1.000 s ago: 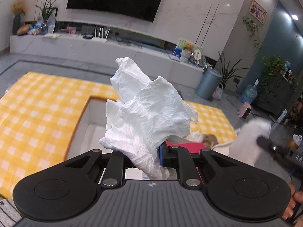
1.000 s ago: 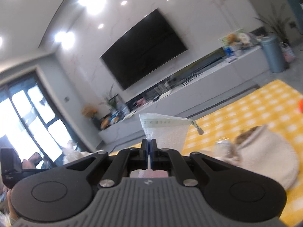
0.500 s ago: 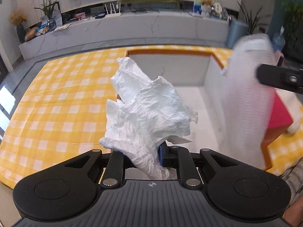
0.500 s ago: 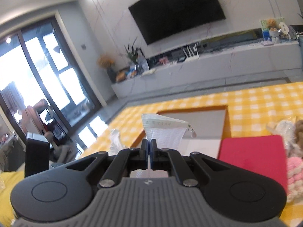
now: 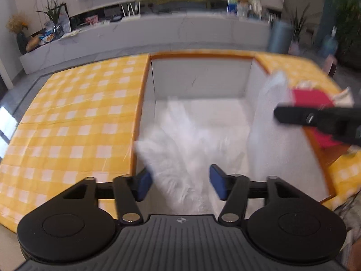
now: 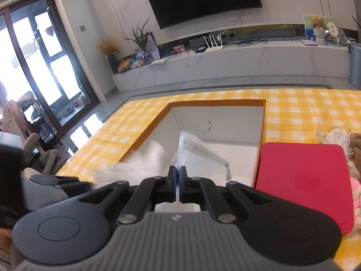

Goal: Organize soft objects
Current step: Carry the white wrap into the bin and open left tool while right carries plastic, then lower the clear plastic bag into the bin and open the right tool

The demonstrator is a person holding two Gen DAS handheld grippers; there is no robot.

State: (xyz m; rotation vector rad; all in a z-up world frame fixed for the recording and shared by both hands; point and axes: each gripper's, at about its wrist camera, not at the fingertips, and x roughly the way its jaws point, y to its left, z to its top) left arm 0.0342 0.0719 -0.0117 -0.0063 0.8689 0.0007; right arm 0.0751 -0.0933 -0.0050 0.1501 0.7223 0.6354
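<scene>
Checkered table (image 5: 74,122) | left tongs (image 5: 178,183) spread wide over box (image 5: 200,76) (tissue (image 5: 180,149) blurred) | right tongs (image 6: 177,176) pinching bag (image 6: 194,151)

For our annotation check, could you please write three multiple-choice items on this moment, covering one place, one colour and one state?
1. Where is the white crumpled paper?
A. on the checked cloth
B. over the inside of the open box
C. on the red lid

2. What colour is the flat lid beside the box?
A. red
B. green
C. black

3. How are the two tools set?
A. both open
B. both shut
C. left tool open, right tool shut on a white plastic bag

Answers: 1 B, the blurred paper shows against the box's white inside, ahead of the spread fingers. 2 A, it is plainly red. 3 C, the left blue pads stand wide apart, while the right ones pinch the bag's edge.
</scene>
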